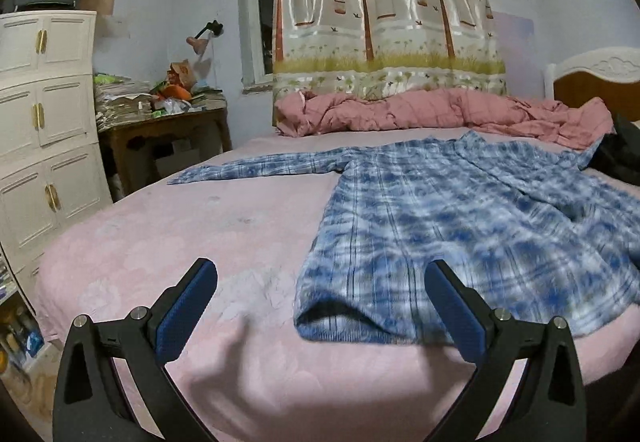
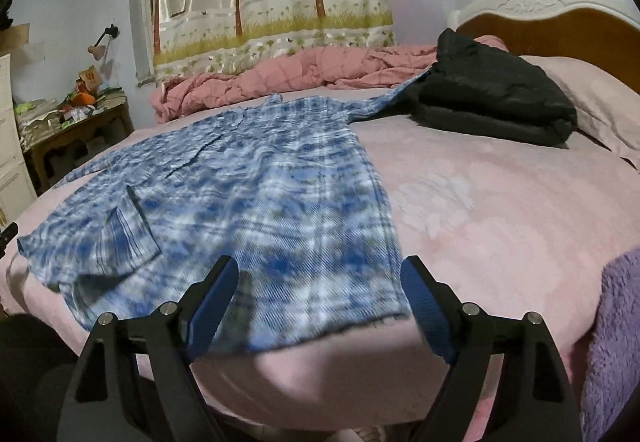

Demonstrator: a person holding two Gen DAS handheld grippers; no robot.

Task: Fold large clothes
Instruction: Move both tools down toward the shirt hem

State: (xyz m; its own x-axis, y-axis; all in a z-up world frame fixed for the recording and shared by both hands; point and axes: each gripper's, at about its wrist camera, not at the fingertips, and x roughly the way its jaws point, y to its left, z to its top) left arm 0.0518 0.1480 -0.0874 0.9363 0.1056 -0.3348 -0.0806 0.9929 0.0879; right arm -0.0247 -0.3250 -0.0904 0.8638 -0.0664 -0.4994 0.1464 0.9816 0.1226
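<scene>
A blue and white plaid shirt (image 1: 460, 222) lies spread flat on the pink bed sheet (image 1: 180, 234), with one sleeve stretched out to the left. My left gripper (image 1: 320, 270) is open near the front edge of the bed, at the shirt's near left hem corner. Nothing is between its fingers. In the right wrist view the same shirt (image 2: 260, 194) runs away from me, and its other sleeve reaches under a black garment. My right gripper (image 2: 320, 262) stands open over the near right part of the hem, holding nothing.
A folded black garment (image 2: 492, 98) lies by the pillow (image 2: 592, 102) and headboard (image 2: 540, 14). A bunched pink quilt (image 1: 400, 114) runs along the far side. A purple fluffy cloth (image 2: 616, 342) sits at the near right. A white cabinet (image 1: 44, 122) and cluttered wooden desk (image 1: 168, 126) stand left.
</scene>
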